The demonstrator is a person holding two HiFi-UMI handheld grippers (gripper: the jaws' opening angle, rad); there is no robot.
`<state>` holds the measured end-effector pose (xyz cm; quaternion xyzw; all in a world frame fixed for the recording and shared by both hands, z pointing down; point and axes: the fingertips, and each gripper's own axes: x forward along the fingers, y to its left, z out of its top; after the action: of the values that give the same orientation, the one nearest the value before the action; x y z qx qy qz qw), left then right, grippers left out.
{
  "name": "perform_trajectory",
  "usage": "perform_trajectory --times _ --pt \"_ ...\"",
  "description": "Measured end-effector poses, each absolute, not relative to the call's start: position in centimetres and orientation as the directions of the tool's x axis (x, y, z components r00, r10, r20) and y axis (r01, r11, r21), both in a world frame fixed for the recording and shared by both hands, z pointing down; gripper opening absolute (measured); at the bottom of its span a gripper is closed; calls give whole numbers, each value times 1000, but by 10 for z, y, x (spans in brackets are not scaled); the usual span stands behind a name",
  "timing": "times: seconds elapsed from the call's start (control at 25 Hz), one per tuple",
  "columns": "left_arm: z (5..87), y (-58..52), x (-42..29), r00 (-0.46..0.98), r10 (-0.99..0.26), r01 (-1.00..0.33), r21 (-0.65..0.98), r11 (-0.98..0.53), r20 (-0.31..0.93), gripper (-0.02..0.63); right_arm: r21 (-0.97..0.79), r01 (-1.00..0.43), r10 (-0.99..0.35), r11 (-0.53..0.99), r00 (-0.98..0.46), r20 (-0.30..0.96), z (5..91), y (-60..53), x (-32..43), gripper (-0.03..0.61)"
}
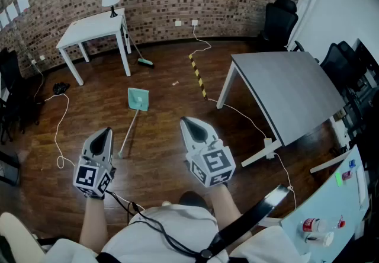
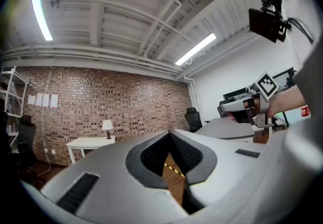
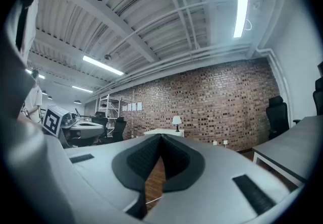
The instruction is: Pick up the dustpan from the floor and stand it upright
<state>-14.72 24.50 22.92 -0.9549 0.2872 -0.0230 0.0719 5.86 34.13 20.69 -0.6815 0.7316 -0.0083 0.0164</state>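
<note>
A pale green dustpan (image 1: 138, 99) lies flat on the wooden floor, its long white handle (image 1: 128, 132) running toward me. My left gripper (image 1: 103, 132) is held level and shut, just left of the handle's near end in the head view. My right gripper (image 1: 190, 122) is also level and shut, to the right of the handle. Nothing sits between either pair of jaws. In the left gripper view the left gripper (image 2: 170, 132) faces the brick wall, and the right gripper (image 3: 160, 137) does the same in its own view. The dustpan is hidden in both gripper views.
A white table (image 1: 95, 29) with a lamp (image 1: 110, 0) stands by the brick wall, a green broom (image 1: 144, 60) beside it. A grey table (image 1: 290, 93) stands at right, black chairs (image 1: 278, 19) beyond. Cables (image 1: 59, 128) and a yellow-black floor strip (image 1: 197, 76) cross the floor.
</note>
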Motion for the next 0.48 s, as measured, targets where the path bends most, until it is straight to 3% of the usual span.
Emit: perform_trajectory --times 0.48 --pt "244 196 -154 813 -582 -578 -129 -806 -11 -3 -30 -998 -998 64 -64 -2 223 297 69 -17"
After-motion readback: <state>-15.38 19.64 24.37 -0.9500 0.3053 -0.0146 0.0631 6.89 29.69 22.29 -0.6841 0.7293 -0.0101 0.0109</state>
